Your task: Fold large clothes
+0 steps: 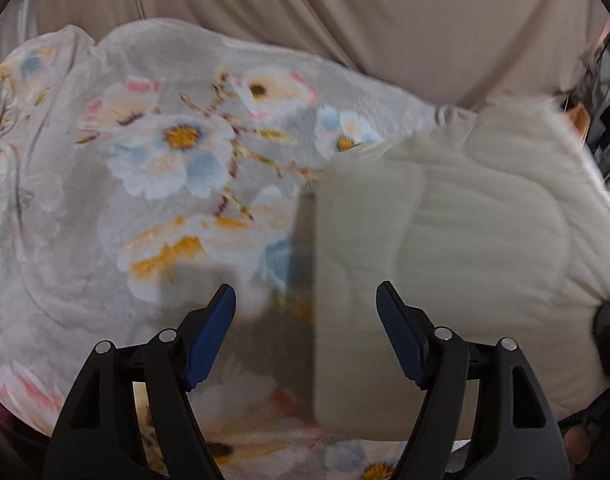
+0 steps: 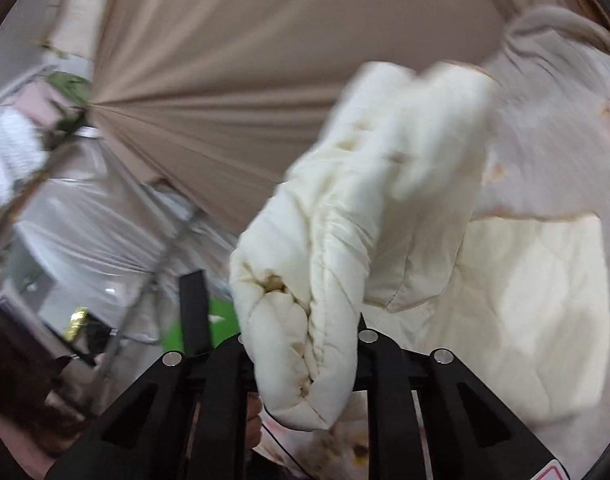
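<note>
Cream quilt [image 2: 305,320] bunched tight in the right tongs [image 2: 301,360]; left tongs [image 1: 305,320] gape empty above it. Thick wad could slip out.

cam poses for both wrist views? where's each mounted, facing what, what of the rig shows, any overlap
Left wrist: sits on the left gripper, looking down at the floral blanket and cream quilted garment; its jaws show, open, blue pads empty.
Right wrist: sits on the right gripper, facing a beige curtain; its jaws are shut on a bunched fold of the garment.
Shared: garment, blanket, curtain.
</note>
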Demonstrator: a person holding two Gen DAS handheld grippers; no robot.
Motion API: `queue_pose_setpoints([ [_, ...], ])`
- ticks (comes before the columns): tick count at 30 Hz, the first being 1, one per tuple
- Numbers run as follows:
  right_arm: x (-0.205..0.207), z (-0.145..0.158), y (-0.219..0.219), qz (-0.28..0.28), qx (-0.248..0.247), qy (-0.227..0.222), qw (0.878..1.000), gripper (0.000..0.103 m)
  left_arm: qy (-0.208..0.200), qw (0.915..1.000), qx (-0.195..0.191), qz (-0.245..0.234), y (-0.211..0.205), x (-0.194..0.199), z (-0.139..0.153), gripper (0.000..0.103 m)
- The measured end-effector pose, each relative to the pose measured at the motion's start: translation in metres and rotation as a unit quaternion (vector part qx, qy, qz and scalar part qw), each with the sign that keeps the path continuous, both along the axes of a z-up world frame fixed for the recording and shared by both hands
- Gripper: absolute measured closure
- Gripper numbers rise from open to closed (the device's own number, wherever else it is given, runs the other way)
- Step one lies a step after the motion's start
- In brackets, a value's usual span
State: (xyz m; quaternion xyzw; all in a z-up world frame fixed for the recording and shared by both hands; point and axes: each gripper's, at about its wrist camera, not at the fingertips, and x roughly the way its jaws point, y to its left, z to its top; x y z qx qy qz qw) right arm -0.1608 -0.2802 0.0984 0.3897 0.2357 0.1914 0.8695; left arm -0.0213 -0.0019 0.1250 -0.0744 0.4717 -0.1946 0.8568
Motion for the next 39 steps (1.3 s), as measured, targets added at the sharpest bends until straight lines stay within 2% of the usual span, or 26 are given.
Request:
queue_pose_setpoints([
  [1,-0.001,-0.018,-0.01,-0.014,0.003,0.024,1.0,0.09,-0.002,1.0,0.006,0.001,0.002,0.001,0.0,0.032],
  [2,0.0,-0.049,-0.023,-0.044,-0.009,0.087,0.995,0.09,0.0,0.9999,0.012,-0.002,0.002,0.001,-0.003,0.032],
  [4,0.001,-0.122,-0.043,-0.084,-0.038,0.224,0.97,0.09,0.017,0.9995,0.027,-0.003,-0.002,0.003,-0.017,0.033],
  [5,-0.005,-0.147,-0.051,-0.1,-0.024,0.252,0.962,0.09,0.026,0.9993,0.026,-0.008,-0.003,0.003,-0.023,0.033],
  [6,-0.014,-0.159,-0.059,-0.119,-0.005,0.26,0.958,0.09,0.034,0.999,0.026,-0.012,-0.005,0.002,-0.028,0.033],
  [8,-0.023,-0.163,-0.066,-0.134,0.02,0.256,0.957,0.09,0.045,0.9983,0.028,-0.027,-0.013,0.0,-0.035,0.033],
  [10,-0.023,-0.162,-0.063,-0.131,0.014,0.257,0.957,0.089,0.046,0.9977,0.027,-0.041,-0.022,-0.005,-0.039,0.033],
  [15,-0.018,-0.124,-0.044,-0.12,-0.041,0.228,0.965,0.088,0.026,0.9956,0.004,-0.09,-0.066,-0.01,-0.033,0.033],
  [17,-0.016,-0.125,-0.036,-0.117,-0.071,0.23,0.964,0.085,0.02,0.9936,0.006,-0.111,-0.089,-0.01,-0.036,0.032],
  [19,-0.008,-0.149,-0.039,-0.114,-0.103,0.257,0.954,0.077,0.02,0.9902,0.032,-0.135,-0.118,-0.007,-0.054,0.032],
  [21,-0.015,-0.155,-0.047,-0.114,-0.068,0.276,0.952,0.071,0.025,0.9856,0.084,-0.145,-0.144,-0.003,-0.079,0.032],
  [22,-0.021,-0.152,-0.049,-0.115,-0.052,0.273,0.954,0.068,0.021,0.984,0.102,-0.145,-0.149,-0.003,-0.087,0.031],
  [24,-0.038,-0.137,-0.054,-0.123,-0.054,0.264,0.955,0.064,-0.011,0.9809,0.132,-0.143,-0.156,-0.007,-0.097,0.029],
  [29,-0.07,-0.096,-0.063,-0.158,-0.096,0.237,0.954,0.063,-0.012,0.9801,0.145,-0.135,-0.16,-0.007,-0.096,0.027],
  [31,-0.064,-0.081,-0.057,-0.157,-0.132,0.215,0.955,0.066,-0.004,0.9807,0.148,-0.128,-0.161,-0.007,-0.096,0.027],
  [32,-0.062,-0.076,-0.056,-0.147,-0.153,0.205,0.956,0.077,-0.002,0.981,0.148,-0.125,-0.161,-0.006,-0.096,0.027],
  [33,-0.053,-0.075,-0.048,-0.135,-0.175,0.201,0.954,0.094,0.001,0.9811,0.15,-0.122,-0.161,-0.005,-0.095,0.026],
  [34,-0.05,-0.077,-0.043,-0.123,-0.203,0.203,0.95,0.102,0.002,0.9811,0.152,-0.12,-0.161,-0.006,-0.095,0.026],
  [36,-0.041,-0.095,-0.04,-0.105,-0.226,0.222,0.943,0.103,0.005,0.9809,0.157,-0.116,-0.161,-0.006,-0.095,0.025],
  [39,-0.024,-0.151,-0.06,-0.114,-0.243,0.298,0.916,0.103,0.01,0.9803,0.159,-0.117,-0.163,-0.006,-0.097,0.022],
])
